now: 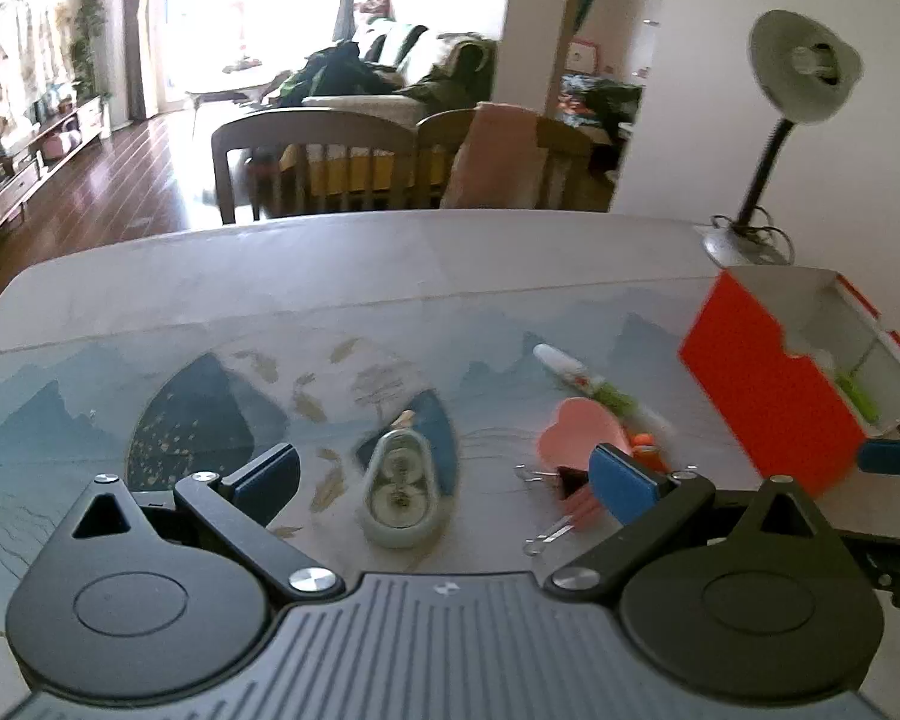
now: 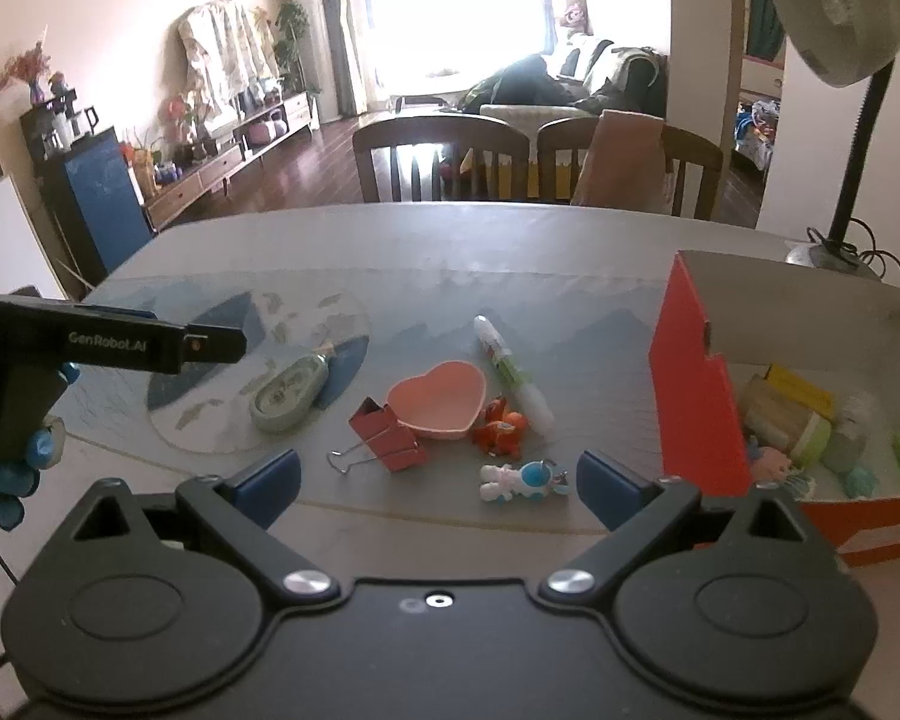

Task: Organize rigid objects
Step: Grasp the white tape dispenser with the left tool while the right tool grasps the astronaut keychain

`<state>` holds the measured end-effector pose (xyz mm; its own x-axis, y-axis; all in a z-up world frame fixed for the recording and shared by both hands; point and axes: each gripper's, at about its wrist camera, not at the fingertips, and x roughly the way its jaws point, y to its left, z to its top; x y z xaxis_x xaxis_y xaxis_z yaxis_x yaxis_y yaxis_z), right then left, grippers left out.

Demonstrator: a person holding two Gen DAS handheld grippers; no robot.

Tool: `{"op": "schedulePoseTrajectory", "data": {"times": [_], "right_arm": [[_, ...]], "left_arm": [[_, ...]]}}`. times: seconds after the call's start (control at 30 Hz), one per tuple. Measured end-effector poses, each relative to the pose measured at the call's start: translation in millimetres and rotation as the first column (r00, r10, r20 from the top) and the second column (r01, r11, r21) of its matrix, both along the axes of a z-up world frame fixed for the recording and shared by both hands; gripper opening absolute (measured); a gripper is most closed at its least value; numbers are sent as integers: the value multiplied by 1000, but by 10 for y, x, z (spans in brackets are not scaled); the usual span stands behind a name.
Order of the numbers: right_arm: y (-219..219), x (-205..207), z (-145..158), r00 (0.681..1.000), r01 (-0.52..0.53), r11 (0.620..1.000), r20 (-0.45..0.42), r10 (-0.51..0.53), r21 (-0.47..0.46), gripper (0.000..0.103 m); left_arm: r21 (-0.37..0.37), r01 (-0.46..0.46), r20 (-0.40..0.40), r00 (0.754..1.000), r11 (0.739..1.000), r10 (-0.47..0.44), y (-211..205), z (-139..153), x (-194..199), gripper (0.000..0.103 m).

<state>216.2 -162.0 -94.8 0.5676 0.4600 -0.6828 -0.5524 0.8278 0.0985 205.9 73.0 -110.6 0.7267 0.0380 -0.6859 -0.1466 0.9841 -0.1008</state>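
Left gripper (image 1: 444,474) fingers spread wide, gripping nothing, over the correction-tape dispenser (image 1: 399,495) at lower centre of the bench (image 1: 330,276). Right gripper (image 2: 438,480) fingers likewise wide and empty, near binder clip (image 2: 390,435) and astronaut figure (image 2: 519,480). Orange box (image 2: 690,396) at right.

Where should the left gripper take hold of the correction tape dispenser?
Across its narrow width at mid-body, from above. The correction tape dispenser lies flat on the mat, its long axis running away from the open left gripper, so its two long flat sides already face the fingers; its tapered tip offers less purchase.
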Motion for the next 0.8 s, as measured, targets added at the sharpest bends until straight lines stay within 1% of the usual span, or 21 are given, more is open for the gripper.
{"op": "schedulePoseTrajectory", "data": {"times": [0.17,0.33,0.5,0.6,0.8], "right_arm": [[55,124,-155,1000,6,1000,-2,-6,-19,98],[94,264,-356,1000,13,998,-11,-14,-61,97],[123,402,-569,999,23,996,-28,-25,-90,94],[146,487,-692,999,31,994,-37,-35,-108,89],[118,591,-837,997,54,992,-49,-60,-114,86]], "left_arm": [[-18,-30,-29,999,999,29,112,-237,116,103],[-20,-53,-49,997,998,52,195,-480,238,103],[-27,-72,-68,995,997,70,233,-702,355,103],[-27,-81,-87,993,996,79,230,-818,420,103],[-25,-96,-92,991,995,93,244,-980,501,103]]}}
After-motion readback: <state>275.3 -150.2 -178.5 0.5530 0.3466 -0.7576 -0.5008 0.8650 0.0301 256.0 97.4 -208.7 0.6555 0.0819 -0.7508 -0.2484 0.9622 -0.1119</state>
